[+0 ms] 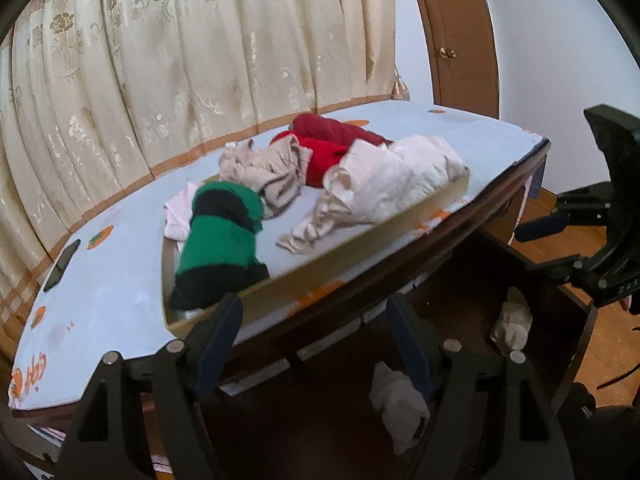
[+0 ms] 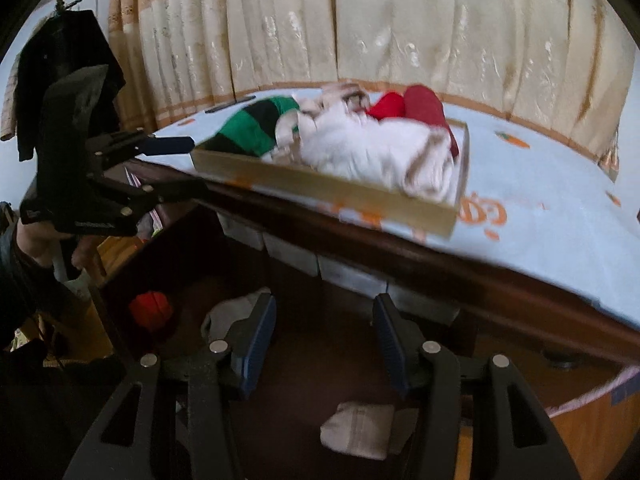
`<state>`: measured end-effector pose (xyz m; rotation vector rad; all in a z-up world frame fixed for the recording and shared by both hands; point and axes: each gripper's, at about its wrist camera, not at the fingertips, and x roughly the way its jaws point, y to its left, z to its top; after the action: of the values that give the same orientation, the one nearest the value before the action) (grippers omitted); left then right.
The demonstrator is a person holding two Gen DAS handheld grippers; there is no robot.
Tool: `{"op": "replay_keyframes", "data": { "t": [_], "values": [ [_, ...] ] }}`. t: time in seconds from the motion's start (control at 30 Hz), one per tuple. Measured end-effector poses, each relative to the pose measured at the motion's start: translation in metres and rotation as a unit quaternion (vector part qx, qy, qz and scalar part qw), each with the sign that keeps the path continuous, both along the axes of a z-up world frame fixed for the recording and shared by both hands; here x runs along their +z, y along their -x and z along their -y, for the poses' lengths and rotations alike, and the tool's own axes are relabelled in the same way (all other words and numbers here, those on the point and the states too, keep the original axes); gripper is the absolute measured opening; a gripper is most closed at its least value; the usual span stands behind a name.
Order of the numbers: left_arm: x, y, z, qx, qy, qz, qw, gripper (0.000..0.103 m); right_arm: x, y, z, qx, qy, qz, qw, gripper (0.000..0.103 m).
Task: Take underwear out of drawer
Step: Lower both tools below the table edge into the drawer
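Observation:
A dark wooden drawer (image 1: 576, 320) stands pulled out below the table edge. In the left wrist view two pale rolled pieces of underwear lie in it, one near (image 1: 396, 404) and one further right (image 1: 514, 322). In the right wrist view the drawer (image 2: 116, 304) holds a red piece (image 2: 152, 312), a pale piece (image 2: 228, 316) and a folded pale piece (image 2: 358, 430). My left gripper (image 1: 316, 328) is open and empty above the drawer's front. My right gripper (image 2: 324, 340) is open and empty over the drawer. Each gripper shows in the other's view: the right one (image 1: 552, 228), the left one (image 2: 176, 148).
A shallow cardboard tray (image 1: 352, 248) on the light blue tabletop (image 1: 104, 292) holds green-black (image 1: 224, 236), red (image 1: 328, 148), beige and cream garments. A black phone (image 1: 60, 266) lies at the table's left. Cream curtains hang behind. A brown door (image 1: 460, 40) stands at right.

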<state>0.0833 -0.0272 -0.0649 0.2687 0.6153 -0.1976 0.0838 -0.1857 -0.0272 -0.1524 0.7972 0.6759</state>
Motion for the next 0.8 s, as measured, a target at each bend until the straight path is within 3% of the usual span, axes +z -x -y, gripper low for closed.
{"op": "replay_keyframes", "data": {
  "t": [0.3,0.47,0.8],
  "values": [
    [-0.017,0.008,0.008,0.001,0.004,-0.023,0.9997,0.075,-0.022,0.006,0.015,-0.021,-0.013,-0.025,0.999,0.053],
    [-0.029,0.01,0.011,-0.006,-0.009,-0.044,0.999,0.075,-0.032,0.008,0.018,-0.023,0.005,-0.033,0.999,0.053],
    [-0.064,0.005,0.028,-0.044,-0.038,-0.139,0.9886,0.075,-0.052,0.006,0.022,-0.013,0.062,-0.052,0.997,0.053]
  ]
}}
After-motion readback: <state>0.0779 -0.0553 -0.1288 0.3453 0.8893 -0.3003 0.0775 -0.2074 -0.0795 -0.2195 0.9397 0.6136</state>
